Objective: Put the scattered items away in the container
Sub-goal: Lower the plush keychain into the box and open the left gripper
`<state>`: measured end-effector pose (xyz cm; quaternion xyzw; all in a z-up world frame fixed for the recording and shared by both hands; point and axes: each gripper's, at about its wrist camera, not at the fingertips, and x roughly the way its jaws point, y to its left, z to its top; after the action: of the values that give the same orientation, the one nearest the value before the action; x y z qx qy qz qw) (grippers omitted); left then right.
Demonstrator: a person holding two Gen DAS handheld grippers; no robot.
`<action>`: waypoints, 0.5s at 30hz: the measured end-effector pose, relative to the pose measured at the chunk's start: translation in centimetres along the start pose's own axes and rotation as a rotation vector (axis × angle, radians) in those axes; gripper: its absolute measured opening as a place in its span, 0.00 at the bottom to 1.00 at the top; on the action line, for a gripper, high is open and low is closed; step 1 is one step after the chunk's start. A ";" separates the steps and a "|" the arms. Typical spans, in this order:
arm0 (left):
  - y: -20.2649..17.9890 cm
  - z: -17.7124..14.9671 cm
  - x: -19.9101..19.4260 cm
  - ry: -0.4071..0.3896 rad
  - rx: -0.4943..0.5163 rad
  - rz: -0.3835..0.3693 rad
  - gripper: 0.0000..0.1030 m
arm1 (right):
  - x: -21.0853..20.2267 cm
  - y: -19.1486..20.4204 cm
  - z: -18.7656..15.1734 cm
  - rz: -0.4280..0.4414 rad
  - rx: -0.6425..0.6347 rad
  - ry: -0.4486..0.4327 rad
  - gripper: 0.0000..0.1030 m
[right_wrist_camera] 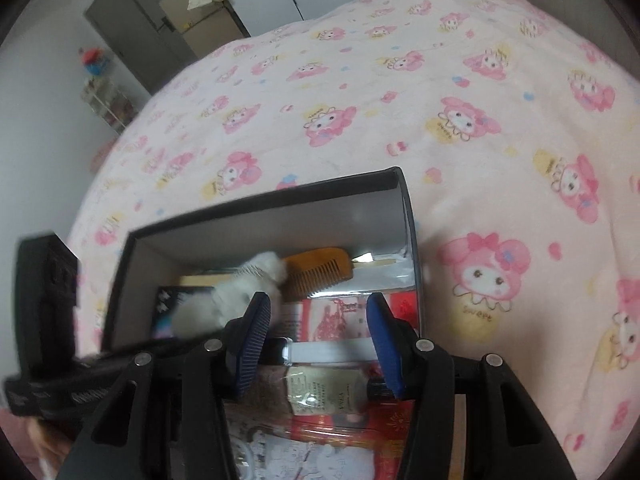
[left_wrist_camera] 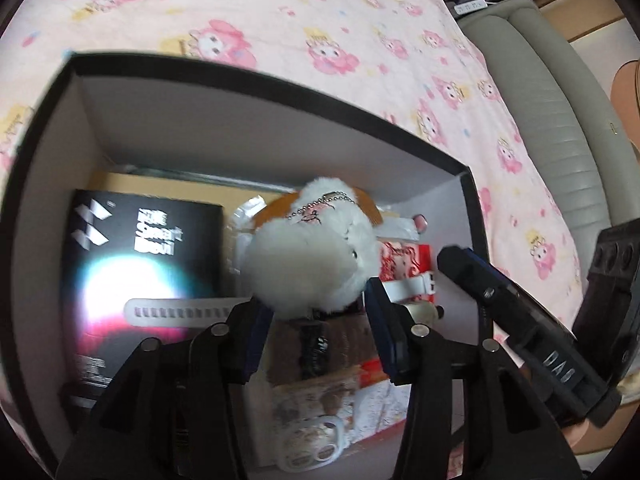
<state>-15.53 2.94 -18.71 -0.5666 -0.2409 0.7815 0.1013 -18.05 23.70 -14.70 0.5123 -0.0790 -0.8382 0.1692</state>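
Clearly mid-drop, going by the left wrist view: left gripper [left_wrist_camera: 316,312] over the open box [left_wrist_camera: 80,92], jaws apart, white plush toy [left_wrist_camera: 308,248] just ahead of the blue pads [left_wrist_camera: 378,320] and seemingly loose between them, though contact at its underside hard to tell. Below and ahead, inside the box: black carton [left_wrist_camera: 140,264] to the left, white strap [left_wrist_camera: 180,312], red packets [left_wrist_camera: 404,260] to the right. Best to keep the jaws wide, let the plush settle onto the pile, then lift straight up clear of the rim.

Next, the right wrist view: right gripper [right_wrist_camera: 318,332] also above the box [right_wrist_camera: 260,204], jaws apart, nothing between them. Beneath the pads: small bottle [right_wrist_camera: 328,392]; farther ahead, wooden comb [right_wrist_camera: 320,268] with the plush [right_wrist_camera: 236,296] to its left. Worth holding this one still, well off the other tool, to avoid a knock. Pink blanket [right_wrist_camera: 480,140] around the box shows no stray items from here.
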 end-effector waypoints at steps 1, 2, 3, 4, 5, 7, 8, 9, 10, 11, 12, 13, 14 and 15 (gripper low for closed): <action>-0.1 0.0 -0.2 -0.013 0.007 0.015 0.45 | 0.1 0.4 -0.1 -0.026 -0.025 -0.002 0.46; -0.1 -0.1 -0.2 -0.021 0.015 0.030 0.45 | 0.2 0.8 -0.3 -0.046 -0.049 -0.002 0.46; -0.2 0.0 -0.1 -0.022 0.025 0.047 0.45 | 0.5 1.1 -0.4 -0.054 -0.069 0.004 0.46; -0.3 0.1 0.3 -0.007 0.036 0.069 0.45 | 0.7 1.2 -0.5 -0.048 -0.075 0.013 0.46; -0.3 0.2 0.7 0.016 0.044 0.093 0.45 | 0.9 1.2 -0.6 -0.034 -0.073 0.024 0.46; -0.4 0.3 1.6 0.062 0.058 0.125 0.44 | 1.1 1.4 -0.6 -0.044 -0.077 0.028 0.46; -0.1 0.2 1.4 0.063 0.065 0.127 0.44 | 1.2 1.5 -0.6 -0.050 -0.083 0.031 0.46; -0.1 0.2 1.2 0.057 0.070 0.128 0.44 | 1.2 1.5 -0.7 -0.056 -0.091 0.032 0.46; -0.1 0.2 0.8 0.039 0.073 0.127 0.44 | 1.2 1.7 -0.7 -0.061 -0.097 0.031 0.46; -0.1 0.3 0.3 0.014 0.072 0.125 0.44 | 1.2 1.7 -0.8 -0.063 -0.100 0.028 0.46; 0.0 0.4 -0.1 -0.007 0.065 0.130 0.44 | 1.1 1.7 -0.8 -0.059 -0.098 0.025 0.46; 0.1 0.6 -0.4 -0.024 0.052 0.139 0.44 | 1.0 1.7 -0.8 -0.050 -0.088 0.019 0.46; 0.2 0.8 -0.4 -0.026 0.042 0.143 0.44 | 0.8 1.6 -0.7 -0.045 -0.080 0.011 0.46; 0.2 0.9 -0.3 -0.018 0.036 0.143 0.44 | 0.5 1.5 -0.5 -0.044 -0.071 -0.003 0.46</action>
<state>-16.24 2.41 -18.39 -0.5736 -0.1864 0.7959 0.0531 -17.51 22.11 -14.92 0.5062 -0.0381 -0.8449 0.1686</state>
